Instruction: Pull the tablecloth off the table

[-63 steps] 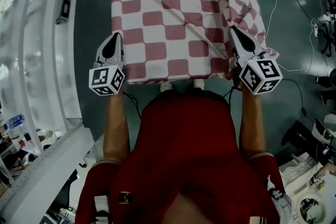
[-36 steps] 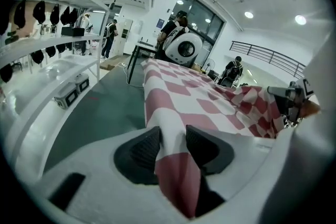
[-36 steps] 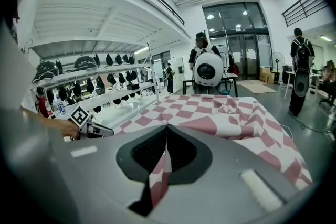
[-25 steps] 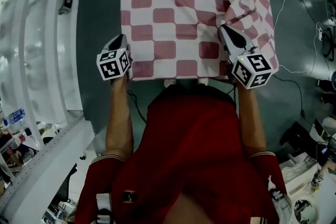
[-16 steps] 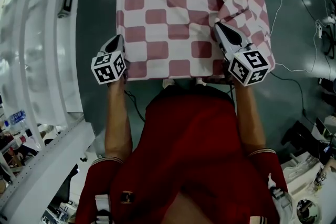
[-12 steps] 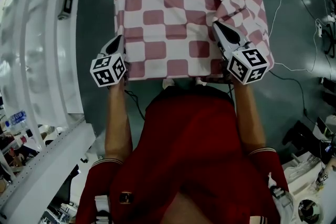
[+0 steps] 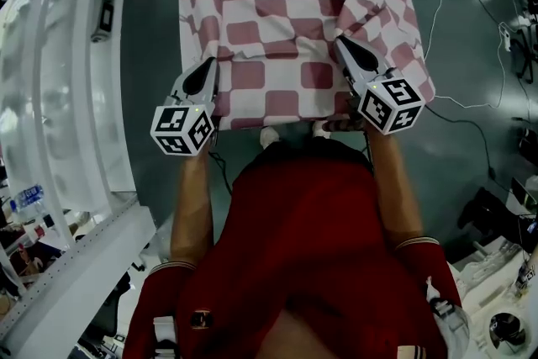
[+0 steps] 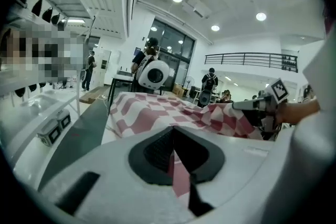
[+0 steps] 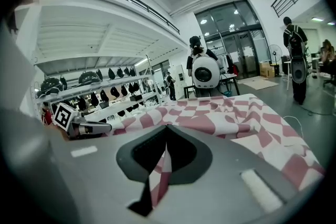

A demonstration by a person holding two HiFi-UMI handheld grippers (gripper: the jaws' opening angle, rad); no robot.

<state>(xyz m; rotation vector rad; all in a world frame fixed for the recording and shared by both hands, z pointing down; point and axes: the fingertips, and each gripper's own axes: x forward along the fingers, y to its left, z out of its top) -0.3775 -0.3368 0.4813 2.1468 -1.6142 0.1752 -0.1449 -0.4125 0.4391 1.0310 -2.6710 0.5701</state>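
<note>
A red-and-white checked tablecloth (image 7: 277, 4) covers a long table running away from me. My left gripper (image 7: 208, 67) is shut on the cloth's near left corner, which is lifted and bunched. In the left gripper view a strip of checked cloth (image 8: 181, 178) is pinched between the jaws. My right gripper (image 7: 343, 46) is shut on the near right corner, where the tablecloth (image 9: 220, 118) is rumpled. A fold of cloth (image 9: 160, 176) hangs between its jaws. Each gripper view shows the other gripper: the right gripper (image 8: 257, 105) and the left gripper (image 9: 92, 127).
White shelving (image 7: 50, 55) runs along the left, close to the table. Cables (image 7: 437, 13) trail over the grey floor on the right. A round white machine (image 8: 155, 73) and some people stand beyond the table's far end. My shoes (image 7: 269, 136) are at the near edge.
My left gripper has risen and moved in over the table's near left corner, lifting and bunching that corner of the cloth. The right gripper has hardly moved.
</note>
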